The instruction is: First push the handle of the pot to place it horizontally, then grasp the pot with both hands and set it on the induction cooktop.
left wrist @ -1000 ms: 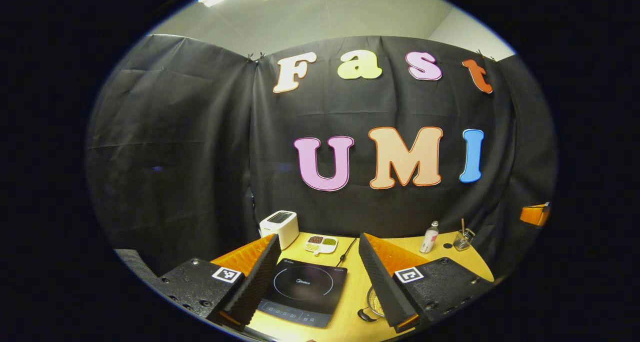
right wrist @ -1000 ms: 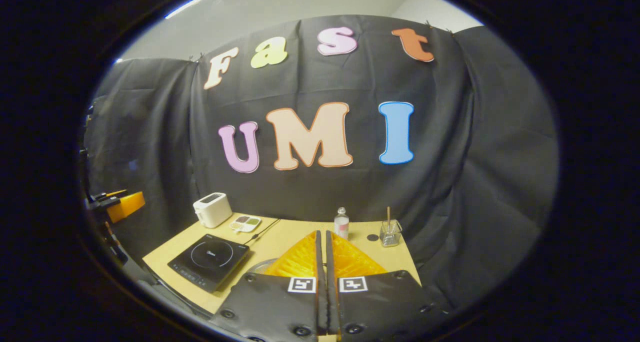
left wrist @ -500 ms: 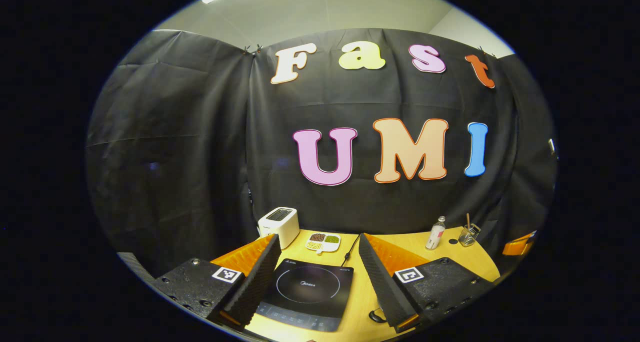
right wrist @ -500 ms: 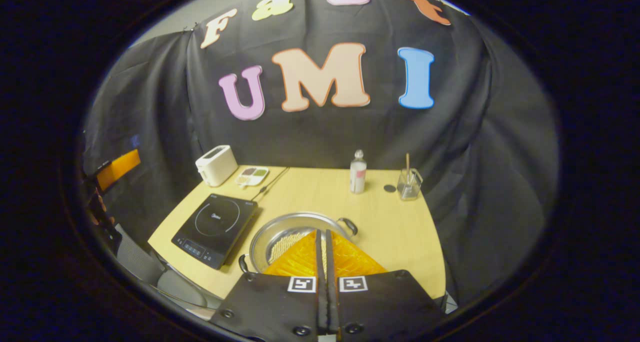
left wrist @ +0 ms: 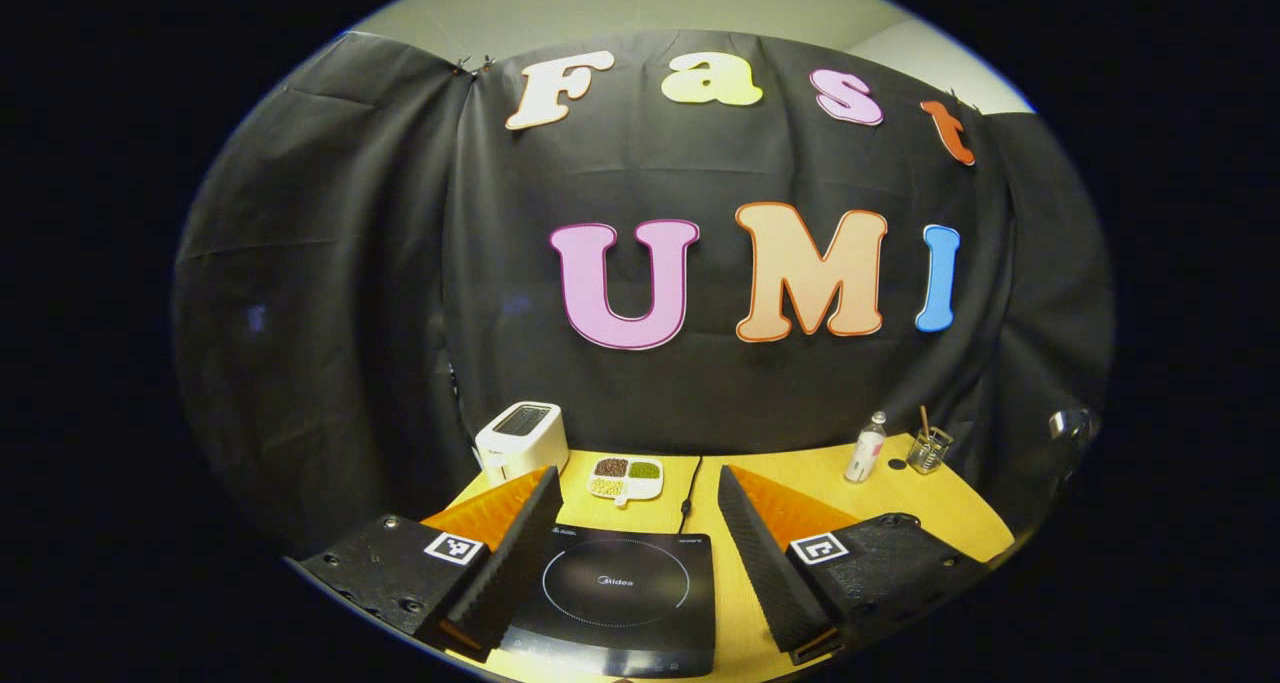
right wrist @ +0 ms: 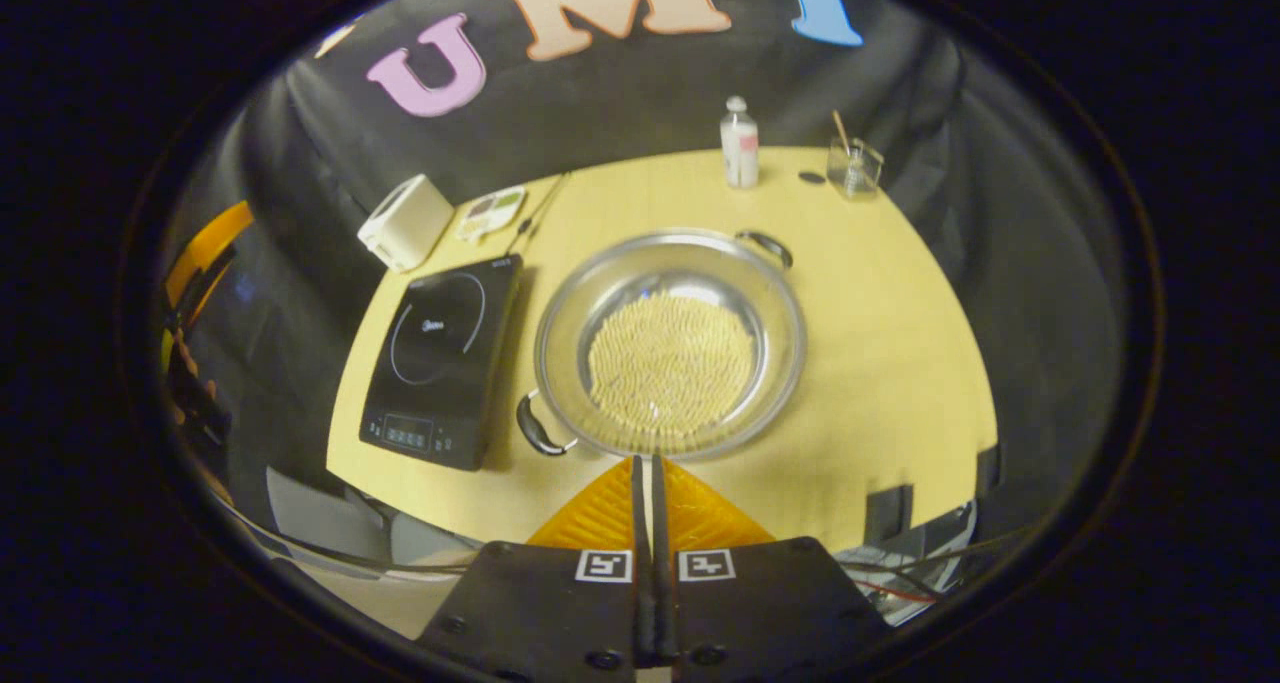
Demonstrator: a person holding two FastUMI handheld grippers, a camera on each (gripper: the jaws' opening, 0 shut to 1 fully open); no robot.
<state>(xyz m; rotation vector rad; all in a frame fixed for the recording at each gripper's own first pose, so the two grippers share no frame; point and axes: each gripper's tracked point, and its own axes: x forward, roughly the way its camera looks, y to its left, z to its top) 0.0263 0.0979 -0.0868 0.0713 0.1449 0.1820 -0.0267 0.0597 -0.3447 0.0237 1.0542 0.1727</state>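
Pot (right wrist: pixel 670 348) just beyond closed fingers (right wrist: pixel 634 483)

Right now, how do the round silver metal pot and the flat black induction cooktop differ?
The round silver metal pot is a shiny, open bowl with a pale patterned inside; the flat black induction cooktop is a dark rectangular slab marked with a ring. The pot has two dark loop handles, set diagonally; the cooktop has none, just a control strip along its near edge. Both rest side by side on the yellow wooden table.
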